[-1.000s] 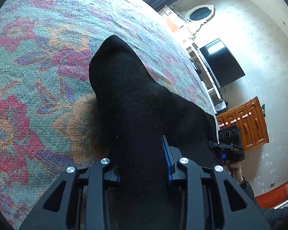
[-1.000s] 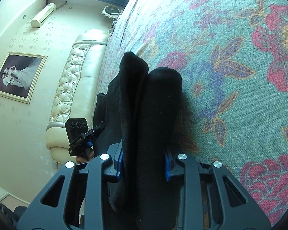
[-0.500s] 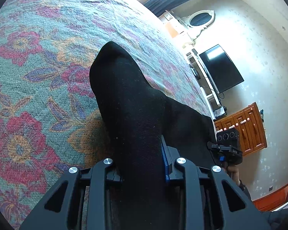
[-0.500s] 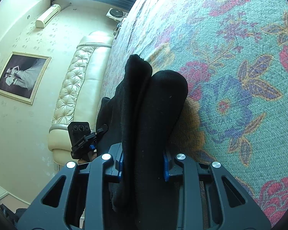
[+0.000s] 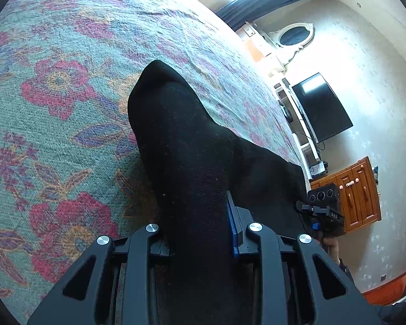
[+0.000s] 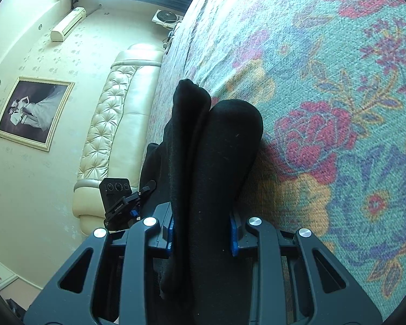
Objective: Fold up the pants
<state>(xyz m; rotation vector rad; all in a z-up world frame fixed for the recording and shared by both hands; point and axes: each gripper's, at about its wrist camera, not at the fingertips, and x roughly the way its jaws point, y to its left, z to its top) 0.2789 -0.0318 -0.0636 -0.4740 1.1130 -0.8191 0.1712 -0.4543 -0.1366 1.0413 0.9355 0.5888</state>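
The black pants (image 5: pixel 186 140) hang bunched between the jaws of my left gripper (image 5: pixel 200 233), which is shut on the cloth above the floral bedspread (image 5: pixel 62 86). The pants stretch to the right toward my other gripper (image 5: pixel 323 211). In the right wrist view the pants (image 6: pixel 219 149) are doubled into two thick folds, and my right gripper (image 6: pixel 201 233) is shut on them. The left gripper (image 6: pixel 119 203) shows at the left, holding the same cloth.
The bed's cream tufted headboard (image 6: pixel 113 119) lies to the left in the right wrist view, with a framed picture (image 6: pixel 32 111) on the wall. In the left wrist view a television (image 5: pixel 322 108) and wooden cabinet (image 5: pixel 357 192) stand beyond the bed's edge.
Both grippers have moved across the bedspread with the pants still held; the floral pattern has shifted beneath them. The grip on the cloth is unchanged.
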